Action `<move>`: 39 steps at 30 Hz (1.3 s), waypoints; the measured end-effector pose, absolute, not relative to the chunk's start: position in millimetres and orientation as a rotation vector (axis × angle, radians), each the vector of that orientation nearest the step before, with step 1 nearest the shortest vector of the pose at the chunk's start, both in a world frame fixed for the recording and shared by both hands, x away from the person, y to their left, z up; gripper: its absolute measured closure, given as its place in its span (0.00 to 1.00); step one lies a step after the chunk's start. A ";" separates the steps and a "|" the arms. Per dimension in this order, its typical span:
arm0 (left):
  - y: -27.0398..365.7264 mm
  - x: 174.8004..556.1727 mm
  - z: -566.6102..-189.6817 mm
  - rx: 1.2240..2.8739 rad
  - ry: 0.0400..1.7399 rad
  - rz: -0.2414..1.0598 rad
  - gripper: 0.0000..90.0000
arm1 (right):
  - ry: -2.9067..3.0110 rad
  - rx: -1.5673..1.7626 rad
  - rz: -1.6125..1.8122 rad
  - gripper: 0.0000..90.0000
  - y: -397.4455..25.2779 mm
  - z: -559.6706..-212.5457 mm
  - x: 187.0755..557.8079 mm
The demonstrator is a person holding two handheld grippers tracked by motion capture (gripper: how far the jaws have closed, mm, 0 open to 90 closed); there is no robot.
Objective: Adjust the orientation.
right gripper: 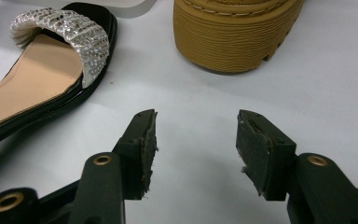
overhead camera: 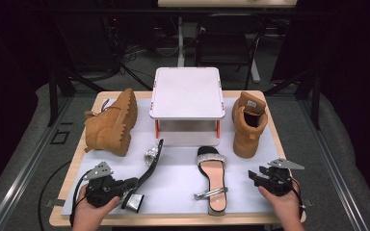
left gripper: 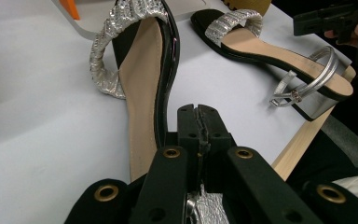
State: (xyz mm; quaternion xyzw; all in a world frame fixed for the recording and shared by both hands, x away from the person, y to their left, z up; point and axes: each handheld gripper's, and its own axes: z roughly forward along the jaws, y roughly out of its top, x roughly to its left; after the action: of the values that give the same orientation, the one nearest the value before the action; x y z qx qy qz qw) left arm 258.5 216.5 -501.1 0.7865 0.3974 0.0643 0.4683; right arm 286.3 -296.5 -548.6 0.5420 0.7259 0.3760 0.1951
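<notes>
Landmark here: white stand (overhead camera: 187,94) at the back middle of the table. Tan boot (overhead camera: 113,121) on its side, left of the stand. Left gripper (overhead camera: 125,185) front-left of the stand, jaws clamped tight on the tipped-up sandal (overhead camera: 150,166), heel end. Second sandal (overhead camera: 213,178) flat, right in front of the stand. Upright boot (overhead camera: 248,124) right of the stand. Right gripper (overhead camera: 254,176) front-right, jaws wide apart, holding nothing.

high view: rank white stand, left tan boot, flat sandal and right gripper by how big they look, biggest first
1. white stand, clearly the largest.
2. left tan boot, lying on its side.
3. flat sandal, long but narrow.
4. right gripper, smallest.
The sandal and gripper sit nearer the camera than the stand and boot, so their true sizes may be somewhat smaller than they look.
</notes>
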 end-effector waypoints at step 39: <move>216.7 253.5 -503.0 1.950 0.938 0.116 0.90 | 2.036 1.533 1.072 0.53 -297.3 -549.6 286.4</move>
State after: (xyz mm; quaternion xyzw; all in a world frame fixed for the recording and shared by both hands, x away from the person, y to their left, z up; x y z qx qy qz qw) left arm 253.5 216.7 -503.0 0.7951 0.3826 0.0472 0.4683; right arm 286.4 -297.3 -549.6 0.5446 0.7234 0.3808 0.1873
